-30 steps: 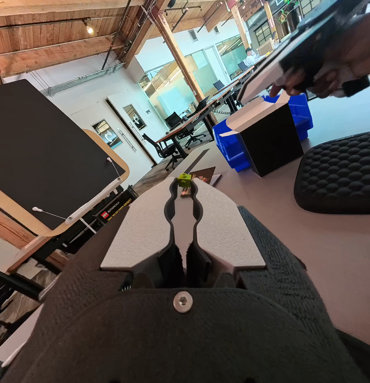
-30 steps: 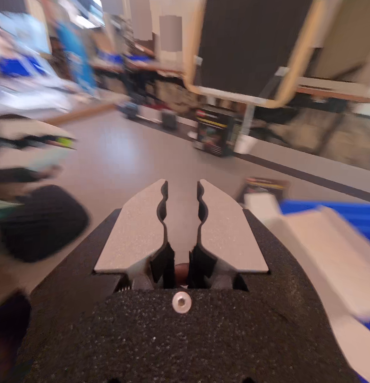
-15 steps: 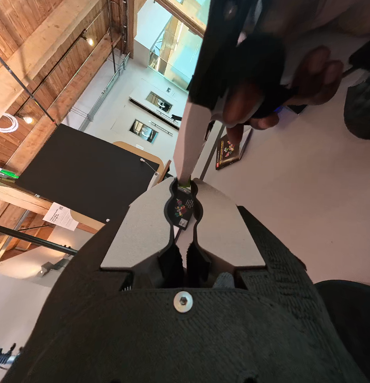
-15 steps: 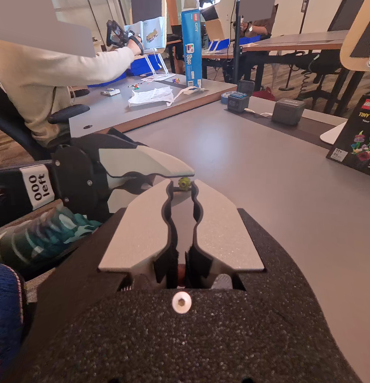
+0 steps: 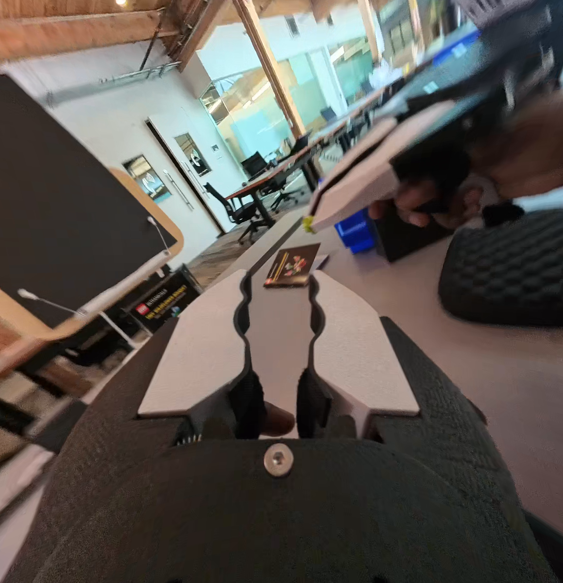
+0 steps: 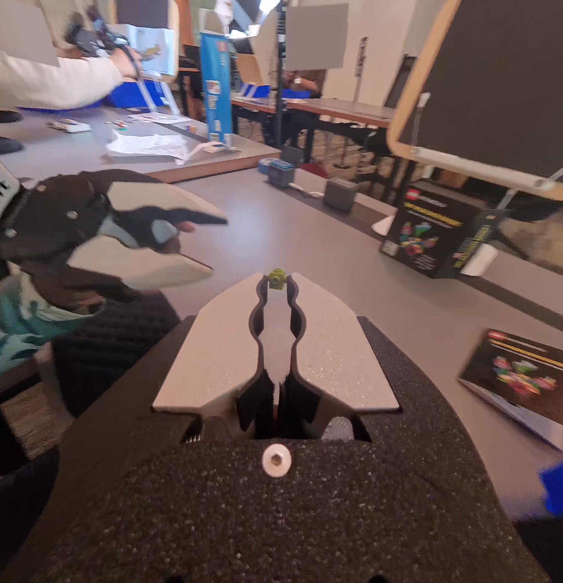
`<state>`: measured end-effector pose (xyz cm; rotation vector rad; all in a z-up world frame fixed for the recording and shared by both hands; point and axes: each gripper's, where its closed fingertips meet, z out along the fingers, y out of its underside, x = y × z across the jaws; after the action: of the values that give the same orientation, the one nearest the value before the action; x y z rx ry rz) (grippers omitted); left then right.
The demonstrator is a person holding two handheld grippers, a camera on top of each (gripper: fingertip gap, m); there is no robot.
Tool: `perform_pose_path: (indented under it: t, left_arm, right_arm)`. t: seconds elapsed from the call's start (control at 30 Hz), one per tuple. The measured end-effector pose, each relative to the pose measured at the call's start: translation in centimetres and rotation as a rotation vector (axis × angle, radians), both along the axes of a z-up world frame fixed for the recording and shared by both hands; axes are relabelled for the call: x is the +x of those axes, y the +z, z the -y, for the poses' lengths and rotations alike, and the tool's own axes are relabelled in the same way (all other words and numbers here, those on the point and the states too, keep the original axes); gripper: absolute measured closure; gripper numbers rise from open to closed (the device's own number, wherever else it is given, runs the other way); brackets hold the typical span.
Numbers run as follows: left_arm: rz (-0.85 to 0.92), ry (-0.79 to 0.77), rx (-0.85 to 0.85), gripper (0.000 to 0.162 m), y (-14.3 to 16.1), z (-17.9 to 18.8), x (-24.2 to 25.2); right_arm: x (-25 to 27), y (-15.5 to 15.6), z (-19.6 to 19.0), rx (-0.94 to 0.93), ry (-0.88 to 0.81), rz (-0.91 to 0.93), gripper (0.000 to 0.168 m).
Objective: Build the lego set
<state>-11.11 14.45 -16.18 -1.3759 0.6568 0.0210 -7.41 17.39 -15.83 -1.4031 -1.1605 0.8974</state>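
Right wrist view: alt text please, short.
The right gripper pinches a small lime-green lego piece at its fingertips above a grey table. The left gripper hovers open to the left; a black lego box stands behind.

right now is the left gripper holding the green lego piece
No, the left gripper is open and empty; the green lego piece sits pinched at the right gripper tips.

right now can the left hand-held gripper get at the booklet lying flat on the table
Probably yes. The left hand-held gripper is open and empty, and the booklet lies flat just beyond its tips with bare table between. The right hand-held gripper, shut on the lime piece, is off to the side.
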Motion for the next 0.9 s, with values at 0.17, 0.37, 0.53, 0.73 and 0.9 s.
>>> perform_pose_path:
  t: [0.17,0.37,0.53,0.73,0.9]
  left_arm:
    - [0.423,-0.094,-0.056,0.094,1.9,0.4,-2.7]
    - [0.594,-0.066,-0.154,0.057,1.6,0.1,-5.7]
    - [0.541,-0.018,-0.197,0.049,0.8,0.2,-6.8]
    - [0.523,-0.027,-0.219,0.059,0.6,0.3,-6.5]
    - [0.473,-0.016,-0.264,0.061,-0.5,-0.2,-5.9]
  right_arm:
    - [5.9,0.4,-4.1,0.060,-0.225,0.032,0.157]
    - [13.6,0.6,-8.6,0.120,-0.513,0.113,0.157]
    - [16.4,-0.3,-10.4,0.086,-0.595,0.210,0.157]
    - [17.8,-1.3,-11.0,0.028,-0.615,0.236,0.156]
    - [19.0,-1.8,-11.6,0.033,-0.666,0.270,0.157]
